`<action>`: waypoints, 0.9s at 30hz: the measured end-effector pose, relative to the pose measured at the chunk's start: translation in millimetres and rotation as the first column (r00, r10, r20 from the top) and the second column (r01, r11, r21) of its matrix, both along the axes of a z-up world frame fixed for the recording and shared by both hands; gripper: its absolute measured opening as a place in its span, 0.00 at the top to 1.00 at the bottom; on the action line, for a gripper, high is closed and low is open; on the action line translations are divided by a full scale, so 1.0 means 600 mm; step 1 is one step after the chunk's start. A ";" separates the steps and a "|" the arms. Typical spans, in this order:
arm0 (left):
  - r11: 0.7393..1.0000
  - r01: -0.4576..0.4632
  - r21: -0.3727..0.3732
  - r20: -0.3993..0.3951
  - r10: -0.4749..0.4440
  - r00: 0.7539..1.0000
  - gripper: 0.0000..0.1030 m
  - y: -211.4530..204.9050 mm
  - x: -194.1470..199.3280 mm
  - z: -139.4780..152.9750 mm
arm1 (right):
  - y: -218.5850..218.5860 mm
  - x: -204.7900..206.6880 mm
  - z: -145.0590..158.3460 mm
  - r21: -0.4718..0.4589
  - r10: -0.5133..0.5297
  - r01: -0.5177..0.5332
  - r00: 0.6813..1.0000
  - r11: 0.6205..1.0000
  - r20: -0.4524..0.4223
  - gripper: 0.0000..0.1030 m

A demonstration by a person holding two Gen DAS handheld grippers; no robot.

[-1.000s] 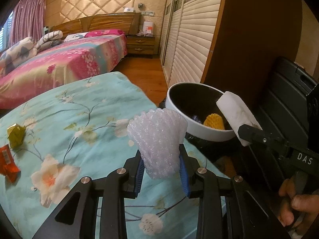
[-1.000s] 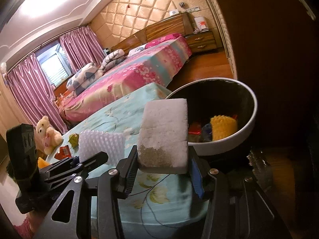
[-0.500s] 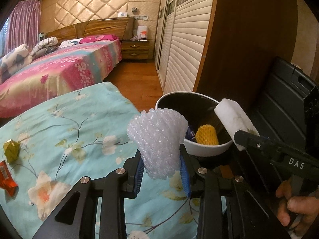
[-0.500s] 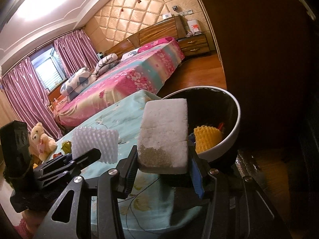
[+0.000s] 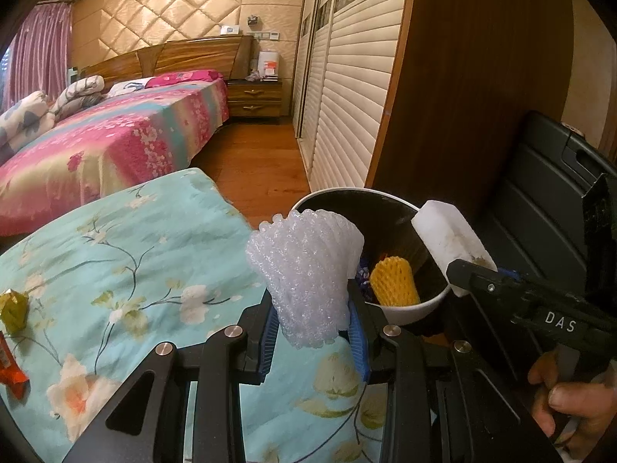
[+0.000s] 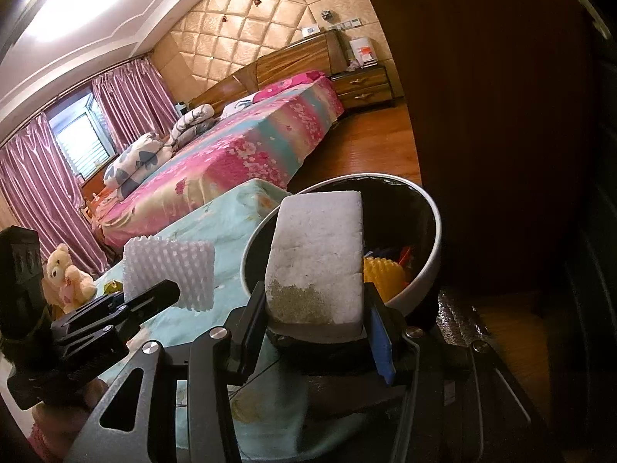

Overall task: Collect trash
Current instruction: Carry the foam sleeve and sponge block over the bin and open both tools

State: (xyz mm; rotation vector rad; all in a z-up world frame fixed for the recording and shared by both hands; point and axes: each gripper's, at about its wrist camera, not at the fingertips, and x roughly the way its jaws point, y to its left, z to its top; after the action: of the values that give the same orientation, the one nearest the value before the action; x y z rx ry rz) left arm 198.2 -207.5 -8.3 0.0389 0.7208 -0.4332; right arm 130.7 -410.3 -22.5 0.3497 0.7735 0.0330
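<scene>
My left gripper (image 5: 311, 320) is shut on a white foam fruit net (image 5: 304, 270), held over the turquoise floral cover just short of the bin. The same net (image 6: 167, 270) shows at the left in the right wrist view. My right gripper (image 6: 314, 324) is shut on a white foam block (image 6: 318, 258), which hangs over the near rim of the white bin (image 6: 434, 247). In the left wrist view the block (image 5: 449, 243) pokes over the bin's (image 5: 405, 310) right rim. Inside the black-lined bin lie a yellow foam net (image 5: 393, 281) and some coloured wrappers.
A gold wrapper (image 5: 13, 308) and an orange-red wrapper (image 5: 9, 366) lie on the turquoise cover (image 5: 135, 250) at far left. A dark wardrobe side (image 5: 462, 96) and a black case (image 5: 547, 200) stand behind the bin. A pink bed (image 5: 108, 146) lies beyond, and a teddy bear (image 6: 67, 276) sits at left.
Both grippers have moved toward the bin with their loads. The bin now looks larger and closer, and the foam block overlaps its rim.
</scene>
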 end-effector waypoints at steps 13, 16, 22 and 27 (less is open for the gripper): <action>1.000 0.019 0.006 -0.007 -0.019 1.000 0.69 -0.027 0.033 -0.004 | -0.027 0.033 -0.003 -0.012 -0.008 0.008 1.000 1.000 -0.017 0.53; 1.000 0.024 0.012 -0.005 -0.024 1.000 0.69 -0.037 0.044 -0.006 | -0.031 0.040 -0.003 -0.019 -0.004 0.003 1.000 1.000 -0.023 0.53; 0.999 0.030 0.021 -0.013 -0.030 0.999 0.69 -0.050 0.068 -0.016 | -0.035 0.054 -0.009 -0.026 0.005 -0.006 0.999 1.000 -0.043 0.52; 0.999 0.035 0.027 -0.026 -0.034 0.999 0.68 -0.061 0.088 -0.024 | -0.037 0.064 -0.013 -0.026 0.006 -0.008 0.998 1.000 -0.056 0.52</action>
State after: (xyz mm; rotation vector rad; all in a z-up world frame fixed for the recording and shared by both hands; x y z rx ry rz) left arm 250.8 -243.8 -22.9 0.0719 0.7521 -0.4571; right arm 168.9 -432.4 -30.1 0.3241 0.8302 0.0194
